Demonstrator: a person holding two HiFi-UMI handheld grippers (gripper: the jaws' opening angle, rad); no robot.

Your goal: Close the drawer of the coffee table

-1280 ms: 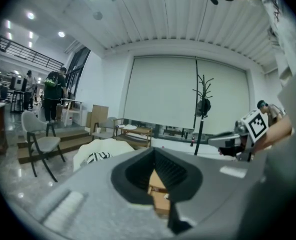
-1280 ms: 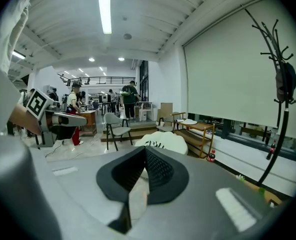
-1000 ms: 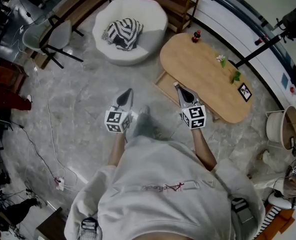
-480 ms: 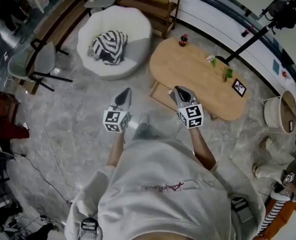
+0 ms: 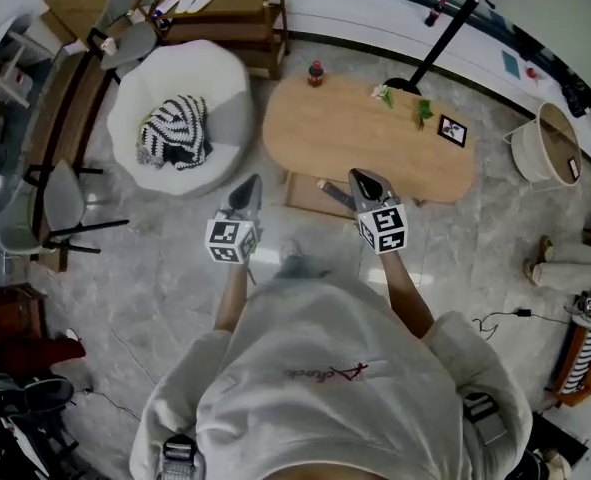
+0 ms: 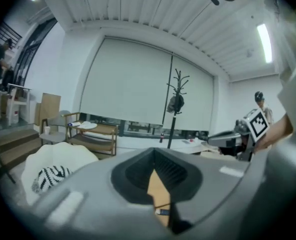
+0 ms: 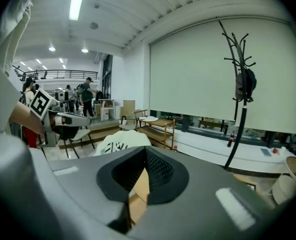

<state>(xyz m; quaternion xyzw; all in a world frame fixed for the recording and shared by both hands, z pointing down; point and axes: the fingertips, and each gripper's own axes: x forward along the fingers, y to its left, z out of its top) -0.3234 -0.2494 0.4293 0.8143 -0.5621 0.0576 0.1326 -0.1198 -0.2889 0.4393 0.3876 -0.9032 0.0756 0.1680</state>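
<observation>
The oval wooden coffee table (image 5: 365, 138) stands straight ahead in the head view. Its drawer (image 5: 305, 198) juts open from the near side, with a dark object inside. My left gripper (image 5: 247, 190) is shut and empty, held in the air to the left of the drawer. My right gripper (image 5: 363, 180) is also shut and empty, its tip over the drawer's right end; I cannot tell whether it touches. In the left gripper view the shut gripper (image 6: 154, 153) points at the table's wood. In the right gripper view the shut gripper (image 7: 145, 150) does the same.
A white beanbag chair (image 5: 225, 108) with a striped cloth (image 5: 173, 128) sits left of the table. On the table are a bottle (image 5: 316, 72), a plant (image 5: 420, 113) and a picture frame (image 5: 452, 131). A wooden shelf (image 5: 225, 13), grey chair (image 5: 60, 203) and basket (image 5: 545, 143) surround it.
The person has turned toward the table: it slid from the right of the head view to straight ahead, and the open drawer now lies between the two gripper tips. Both grippers stayed shut.
</observation>
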